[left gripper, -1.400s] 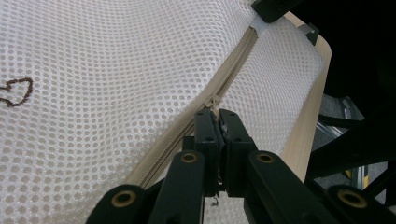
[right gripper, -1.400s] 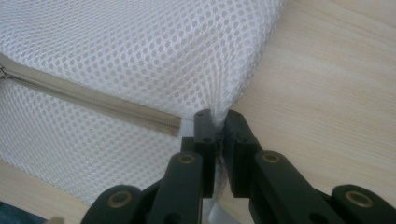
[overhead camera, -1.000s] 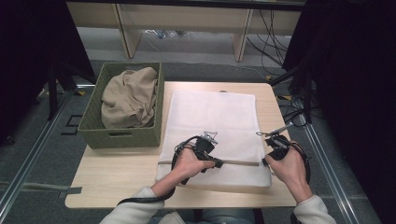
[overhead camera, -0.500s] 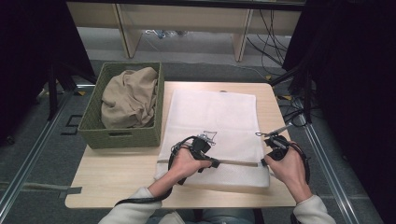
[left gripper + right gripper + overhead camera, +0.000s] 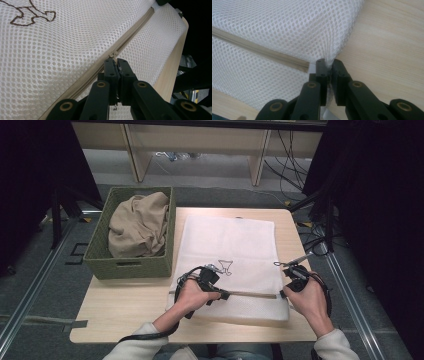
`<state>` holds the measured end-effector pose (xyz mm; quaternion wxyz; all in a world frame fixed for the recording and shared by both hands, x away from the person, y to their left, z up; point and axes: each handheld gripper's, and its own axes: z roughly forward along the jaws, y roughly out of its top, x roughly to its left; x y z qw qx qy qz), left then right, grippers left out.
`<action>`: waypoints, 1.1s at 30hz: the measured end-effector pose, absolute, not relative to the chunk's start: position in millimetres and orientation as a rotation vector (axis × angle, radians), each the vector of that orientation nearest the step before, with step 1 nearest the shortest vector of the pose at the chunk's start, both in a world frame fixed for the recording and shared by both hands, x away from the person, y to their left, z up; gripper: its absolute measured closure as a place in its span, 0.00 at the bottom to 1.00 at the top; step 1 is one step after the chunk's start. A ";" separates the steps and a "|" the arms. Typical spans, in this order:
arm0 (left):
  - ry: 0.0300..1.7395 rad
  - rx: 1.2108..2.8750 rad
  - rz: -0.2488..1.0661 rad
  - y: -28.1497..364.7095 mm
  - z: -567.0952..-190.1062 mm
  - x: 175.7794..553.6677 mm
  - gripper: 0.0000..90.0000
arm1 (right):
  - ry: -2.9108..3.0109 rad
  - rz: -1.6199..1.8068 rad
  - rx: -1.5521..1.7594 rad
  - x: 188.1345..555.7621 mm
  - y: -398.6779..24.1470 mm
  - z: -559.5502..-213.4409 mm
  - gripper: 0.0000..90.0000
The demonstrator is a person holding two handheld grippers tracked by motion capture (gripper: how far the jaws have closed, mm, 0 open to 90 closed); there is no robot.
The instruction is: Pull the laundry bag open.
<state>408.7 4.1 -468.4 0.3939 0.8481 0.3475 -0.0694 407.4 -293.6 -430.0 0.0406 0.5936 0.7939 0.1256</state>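
From the high view, you have a white mesh laundry bag (image 5: 230, 255) lying flat on the wooden counter (image 5: 125, 305), just to the right of a green woven basket (image 5: 131, 265) that holds a crumpled beige cloth (image 5: 137, 222). A beige zipper (image 5: 250, 294) runs across the bag near your edge of the counter. Your left gripper (image 5: 220, 295) sits on the zipper line toward its left end, with your left hand (image 5: 192, 295) behind it. Your right gripper (image 5: 284, 292) sits at the zipper's right end, at the bag's right edge, with your right hand (image 5: 310, 297) wrapped around it. A dark outline drawing (image 5: 225, 266) marks the bag just beyond your left gripper.

In the left gripper view, your jaws are clenched together on the small zipper pull (image 5: 114, 54), which sticks out just past their tips. The zipper (image 5: 135, 32) stretches away toward the far corner of the bag, and the mesh lies on both sides of it.

In the right gripper view, your jaws are pinched on a fold of the mesh at the bag's edge (image 5: 329, 53), right beside the closed end of the zipper (image 5: 262, 51). Bare counter (image 5: 387, 50) lies to the right of the jaws.
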 end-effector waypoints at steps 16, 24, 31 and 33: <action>0.906 2.156 -0.170 16.1 -469.8 409.7 0.96 | 2.464 0.405 1.765 408.5 -291.4 -433.8 0.95; 0.912 2.153 -0.173 17.3 -470.6 410.0 0.96 | 2.458 0.401 1.801 408.3 -289.0 -432.1 0.95; 0.928 2.144 -0.176 23.1 -472.2 409.3 0.96 | 2.430 0.384 1.851 408.1 -286.7 -432.5 0.95; 0.923 2.150 -0.169 24.1 -472.2 408.9 0.96 | 2.439 0.380 1.846 408.0 -286.9 -432.5 0.95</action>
